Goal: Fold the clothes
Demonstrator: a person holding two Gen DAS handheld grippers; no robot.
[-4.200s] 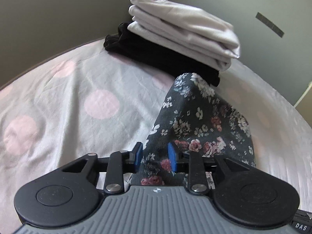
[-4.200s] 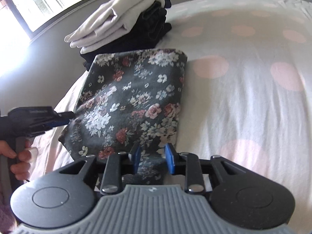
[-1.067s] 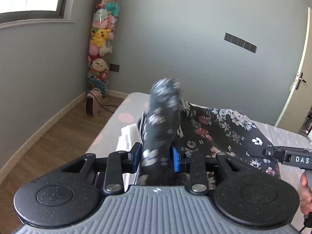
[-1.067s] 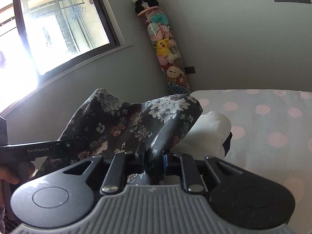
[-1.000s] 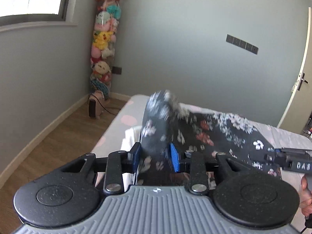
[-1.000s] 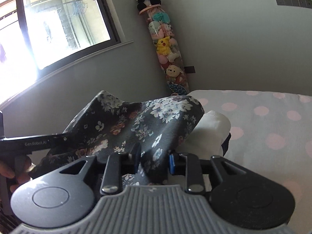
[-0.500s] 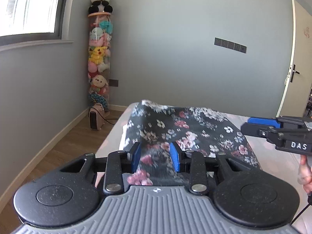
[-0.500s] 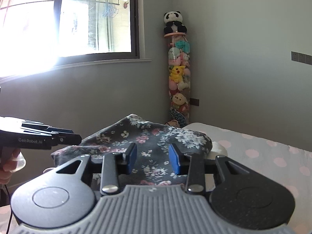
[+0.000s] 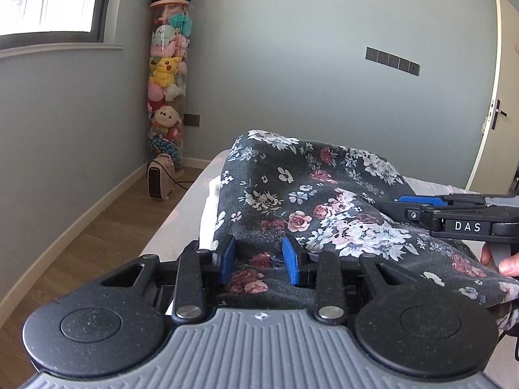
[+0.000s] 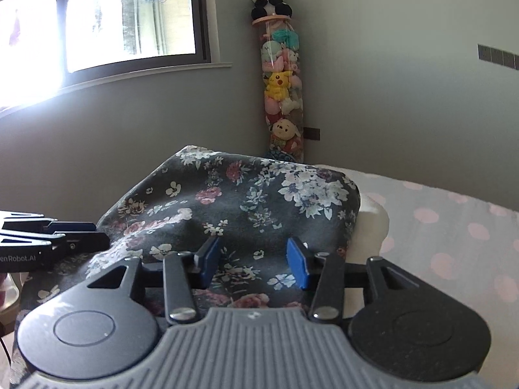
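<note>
The floral garment (image 9: 311,194) lies folded across the middle of both views, draped over a white pile (image 10: 373,227) on the polka-dot bed (image 10: 454,227). In the left wrist view the left tool (image 9: 259,256) stands partly open, its blue pads apart with the cloth lying loose between them, not pinched. In the right wrist view the right tool (image 10: 254,257) is opening, its pads wider apart, the cloth passing between them unpressed. At the right edge of the left view, the other tool's side reads "DAS"; at the left edge of the right view, "enRobot.AI" shows.
</note>
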